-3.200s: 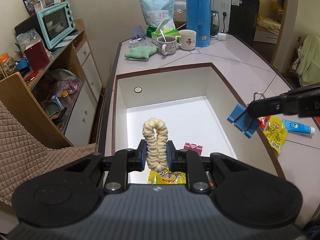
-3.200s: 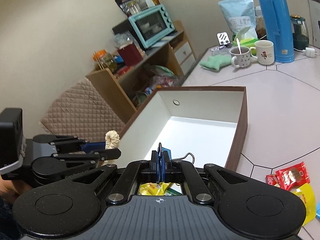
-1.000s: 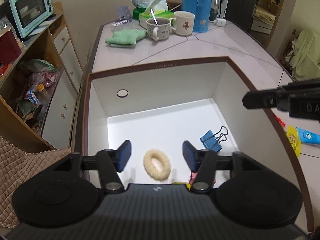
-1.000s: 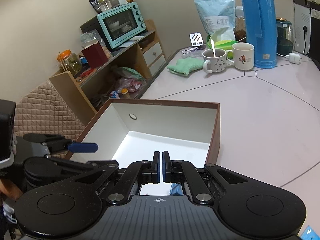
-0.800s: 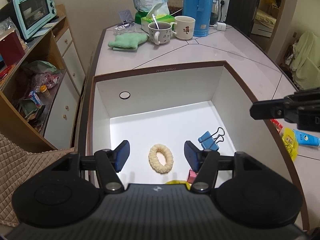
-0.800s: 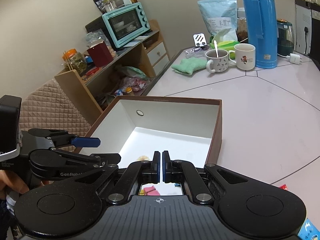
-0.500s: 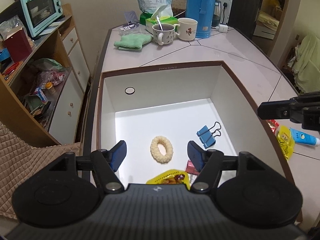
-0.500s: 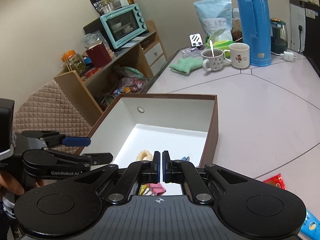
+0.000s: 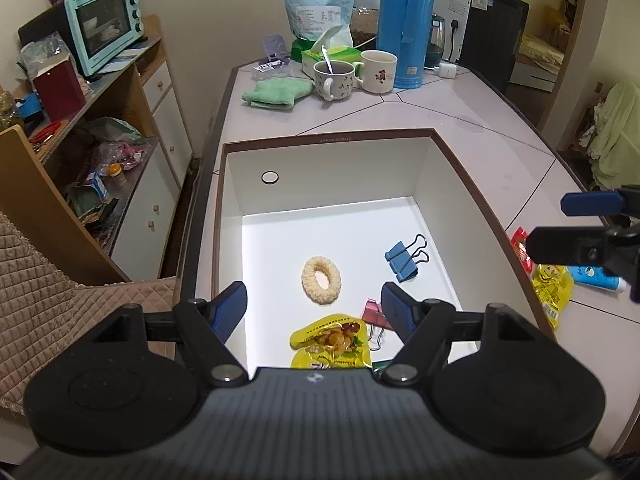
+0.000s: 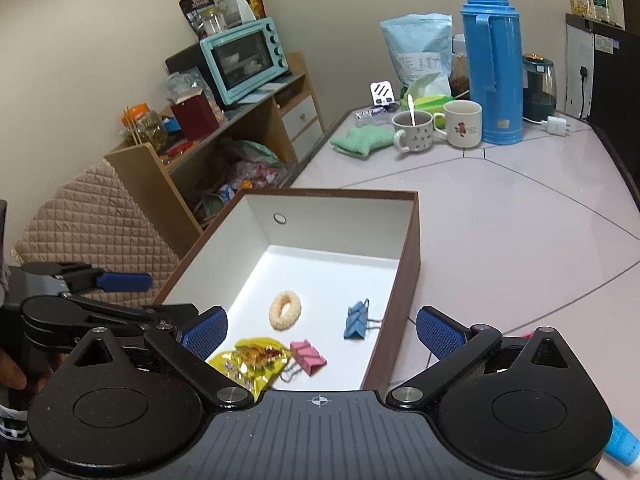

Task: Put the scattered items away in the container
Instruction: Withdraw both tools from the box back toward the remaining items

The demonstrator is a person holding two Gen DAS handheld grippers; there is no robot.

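Our left claw (image 9: 313,306) hangs spread and empty over the near end of the brown-rimmed white cardboard box (image 9: 472,196). Inside it lie, from left to right, a cream knitted hair ring (image 9: 321,274), a yellow snack packet (image 9: 331,340) nearer us, a pink binder clip (image 9: 373,312) and a blue binder clip (image 9: 402,256). Our right claw (image 10: 320,330) is also spread and holds nothing, straddling the box's right wall.

Right of the box, on the pale tiled surface (image 9: 500,168), a red snack sachet (image 9: 520,242), a second yellow packet (image 9: 554,286) and a blue-and-white tube (image 9: 596,278) wait, close together. We judge the next step is fetching these. To do it well, we should swing the right claw clear of the wall, come down on one item only, pinch the flat packets by a raised edge, and take the tube across its body.
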